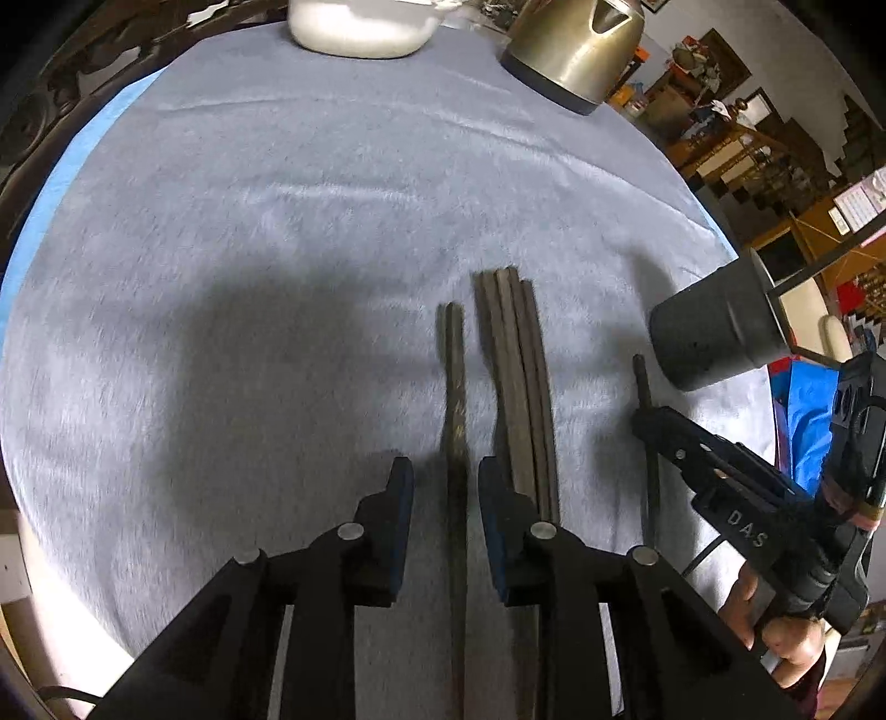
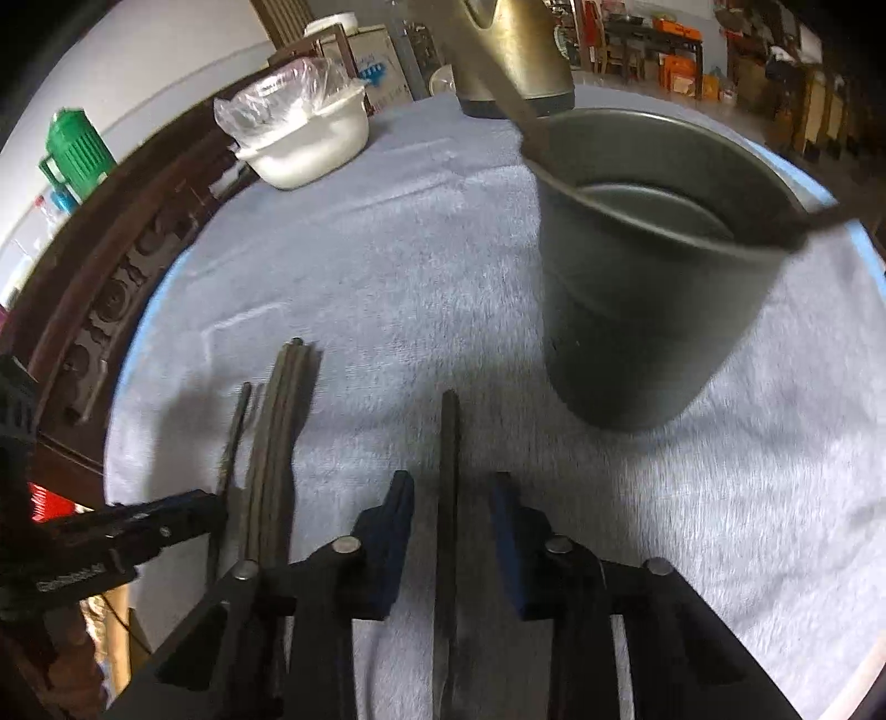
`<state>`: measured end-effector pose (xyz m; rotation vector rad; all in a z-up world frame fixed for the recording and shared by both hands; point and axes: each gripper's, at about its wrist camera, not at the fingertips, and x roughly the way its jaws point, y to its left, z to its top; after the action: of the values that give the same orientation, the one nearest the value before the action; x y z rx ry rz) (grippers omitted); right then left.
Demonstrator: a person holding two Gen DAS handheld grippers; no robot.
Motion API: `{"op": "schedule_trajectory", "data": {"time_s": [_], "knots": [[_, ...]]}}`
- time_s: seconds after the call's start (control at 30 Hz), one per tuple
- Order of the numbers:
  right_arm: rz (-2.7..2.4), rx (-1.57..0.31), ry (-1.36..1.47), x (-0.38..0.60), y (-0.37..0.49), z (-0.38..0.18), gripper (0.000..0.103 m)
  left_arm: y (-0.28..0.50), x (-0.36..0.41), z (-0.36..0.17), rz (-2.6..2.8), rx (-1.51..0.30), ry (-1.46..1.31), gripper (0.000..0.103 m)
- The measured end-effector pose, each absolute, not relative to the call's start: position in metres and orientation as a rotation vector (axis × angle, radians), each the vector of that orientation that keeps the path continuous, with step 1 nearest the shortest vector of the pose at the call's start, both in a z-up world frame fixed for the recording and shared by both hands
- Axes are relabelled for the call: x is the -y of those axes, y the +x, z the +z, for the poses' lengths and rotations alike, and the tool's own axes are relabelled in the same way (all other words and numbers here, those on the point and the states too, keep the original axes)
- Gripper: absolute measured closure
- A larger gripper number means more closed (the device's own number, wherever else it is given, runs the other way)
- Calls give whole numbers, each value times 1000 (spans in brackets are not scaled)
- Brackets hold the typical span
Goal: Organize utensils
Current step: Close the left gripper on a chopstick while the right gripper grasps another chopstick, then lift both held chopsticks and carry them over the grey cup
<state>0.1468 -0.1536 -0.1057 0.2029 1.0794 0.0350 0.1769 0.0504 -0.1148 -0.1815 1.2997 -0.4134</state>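
Dark chopsticks lie on a grey-blue towel. In the left wrist view, my left gripper (image 1: 446, 487) is open, its pads on either side of a single chopstick (image 1: 455, 387); a bundle of several chopsticks (image 1: 518, 382) lies just right of it. My right gripper (image 1: 645, 418) stands further right around another single chopstick (image 1: 642, 382). In the right wrist view, my right gripper (image 2: 451, 498) is open astride that chopstick (image 2: 449, 443), not clamping it. The dark metal cup (image 2: 648, 277) stands ahead to the right. The bundle (image 2: 277, 443) and my left gripper (image 2: 213, 512) are at the left.
A brass-coloured kettle (image 1: 576, 50) and a white tub (image 1: 360, 25) stand at the towel's far edge. The cup (image 1: 714, 327) is near the right edge of the table. A thin handle (image 2: 520, 105) rests on the cup's rim. Carved dark wood (image 2: 127, 266) borders the left.
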Motion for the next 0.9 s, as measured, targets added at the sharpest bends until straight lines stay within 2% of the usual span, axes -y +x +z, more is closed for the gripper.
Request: {"op": "schedule_trajectory", "data": {"time_s": [0.07,0.17,0.2,0.33,0.4,0.43,0.6,0.9], "knots": [[24,-1081,167,151,150,-103,78,183,-48,-117,-408,-1310,-171,79],[11,-1084,112,148,150,-104,92,192,-42,-115,-412,-1308,-159,79],[18,-1088,94,146,150,-103,95,194,-41,-116,-415,-1308,-156,79],[55,-1108,140,152,146,-103,96,199,-38,-117,-417,-1311,-157,79],[76,-1107,189,156,144,-102,96,199,-38,-117,-406,-1303,-138,93],[86,-1101,207,157,143,-100,96,199,-40,-118,-400,-1302,-140,95],[157,-1002,245,158,125,-75,96,189,-56,-105,-388,-1247,-205,96],[256,-721,275,168,91,-15,96,155,-64,-25,-413,-986,-229,96]]}}
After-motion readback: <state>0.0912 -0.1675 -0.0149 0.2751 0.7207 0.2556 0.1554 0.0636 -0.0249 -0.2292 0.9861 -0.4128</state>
